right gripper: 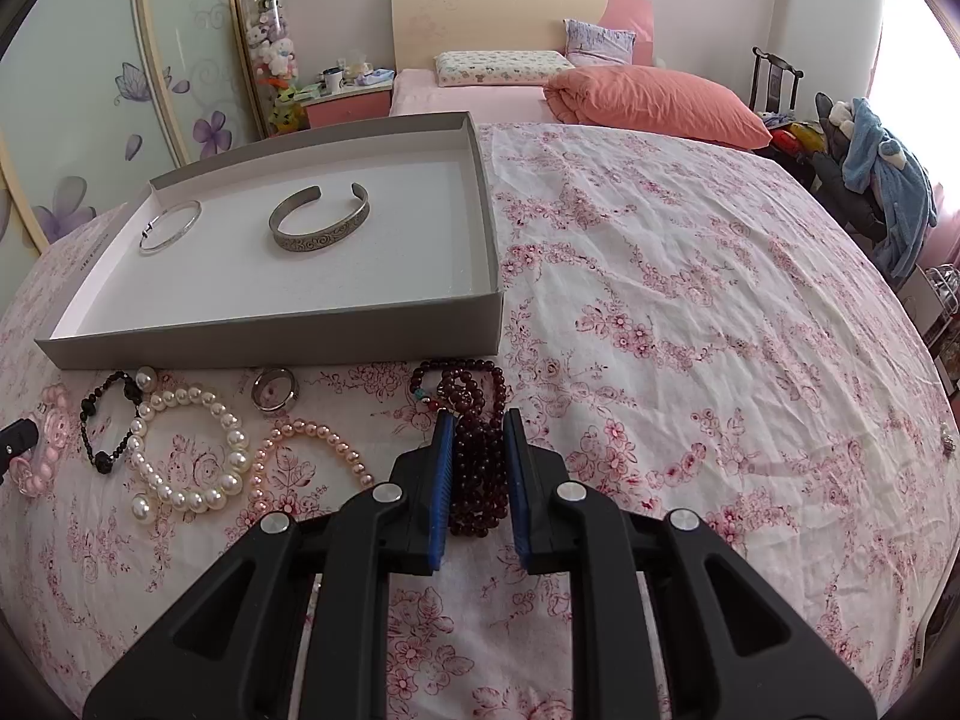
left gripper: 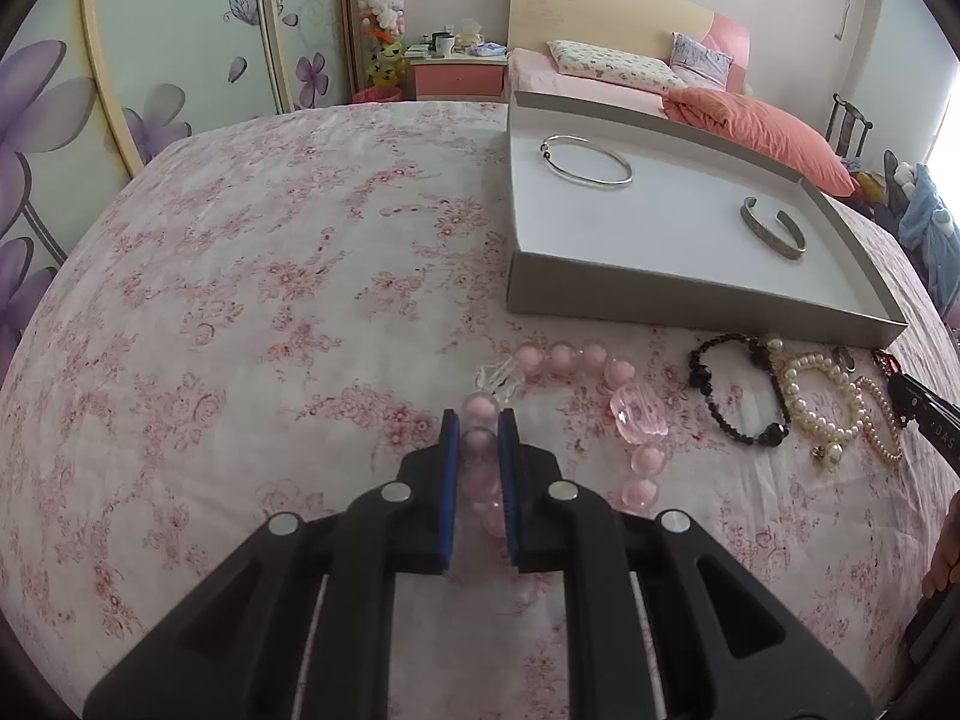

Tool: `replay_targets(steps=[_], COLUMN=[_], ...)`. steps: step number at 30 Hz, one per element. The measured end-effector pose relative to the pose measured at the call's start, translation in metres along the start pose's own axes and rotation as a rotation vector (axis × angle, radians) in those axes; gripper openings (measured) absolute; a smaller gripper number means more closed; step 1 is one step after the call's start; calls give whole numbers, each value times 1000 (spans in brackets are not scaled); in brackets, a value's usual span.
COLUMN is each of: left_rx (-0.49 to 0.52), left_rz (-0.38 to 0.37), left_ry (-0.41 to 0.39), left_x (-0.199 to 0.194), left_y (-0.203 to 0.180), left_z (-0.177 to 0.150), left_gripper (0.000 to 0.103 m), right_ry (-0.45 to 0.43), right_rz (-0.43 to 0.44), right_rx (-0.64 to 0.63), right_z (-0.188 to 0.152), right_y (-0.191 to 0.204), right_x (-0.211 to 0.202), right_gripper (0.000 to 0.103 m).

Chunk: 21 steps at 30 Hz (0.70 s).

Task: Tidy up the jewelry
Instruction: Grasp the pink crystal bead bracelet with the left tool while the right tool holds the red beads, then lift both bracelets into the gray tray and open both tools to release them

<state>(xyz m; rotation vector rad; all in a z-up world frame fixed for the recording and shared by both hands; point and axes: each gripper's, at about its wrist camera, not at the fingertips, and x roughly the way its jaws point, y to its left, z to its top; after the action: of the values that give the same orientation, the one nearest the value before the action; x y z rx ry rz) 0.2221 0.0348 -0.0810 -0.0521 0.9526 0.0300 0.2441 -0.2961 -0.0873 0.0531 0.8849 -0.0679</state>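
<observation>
A grey shallow box (left gripper: 660, 294) (right gripper: 288, 342) lies on the floral sheet with a thin silver bangle (left gripper: 588, 161) (right gripper: 171, 227) and a wide silver cuff (left gripper: 774, 228) (right gripper: 319, 227) inside. My left gripper (left gripper: 480, 429) is shut on the pink bead bracelet (left gripper: 600, 360), which trails to the right on the sheet. My right gripper (right gripper: 477, 429) is shut on a dark red bead string (right gripper: 474, 468) lying in front of the box. A black bead bracelet (left gripper: 738, 390) (right gripper: 108, 420), a white pearl bracelet (left gripper: 822, 396) (right gripper: 186, 450), a pink pearl bracelet (right gripper: 306, 450) and a metal ring (right gripper: 275, 390) lie between them.
The floral sheet (right gripper: 690, 300) spreads wide to the right of the box. A bed with an orange quilt (right gripper: 654, 102) stands behind. A chair with clothes (right gripper: 870, 192) is at the far right. A floral wardrobe (left gripper: 120, 90) stands at the left.
</observation>
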Motion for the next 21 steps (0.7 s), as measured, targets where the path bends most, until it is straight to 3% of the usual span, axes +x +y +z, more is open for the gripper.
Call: replay_targets(steps=[3, 6, 7, 9, 13, 21], left_rx=[15, 33, 41, 52, 46, 16], left_rz=[14, 20, 28, 24, 3, -75], left_ry=[0, -6, -12, -18, -15, -103], left_x=[0, -1, -1, -1, -1, -29], left_y=[-3, -8, -9, -10, -7, -1], left_z=[-1, -3, -4, -4, -3, 2], left_gripper=[16, 28, 27, 14, 13, 13], right_ry=[0, 0, 0, 0, -15, -110], right_rz=[-2, -1, 0, 7, 15, 71], right_rx=[-1, 1, 1, 3, 8, 61], right_z=[0, 1, 1, 1, 0, 2], right_y=[0, -1, -1, -1, -2, -9], right_x=[0, 0, 0, 0, -4, -34], right_gripper=[18, 19, 18, 17, 13, 12])
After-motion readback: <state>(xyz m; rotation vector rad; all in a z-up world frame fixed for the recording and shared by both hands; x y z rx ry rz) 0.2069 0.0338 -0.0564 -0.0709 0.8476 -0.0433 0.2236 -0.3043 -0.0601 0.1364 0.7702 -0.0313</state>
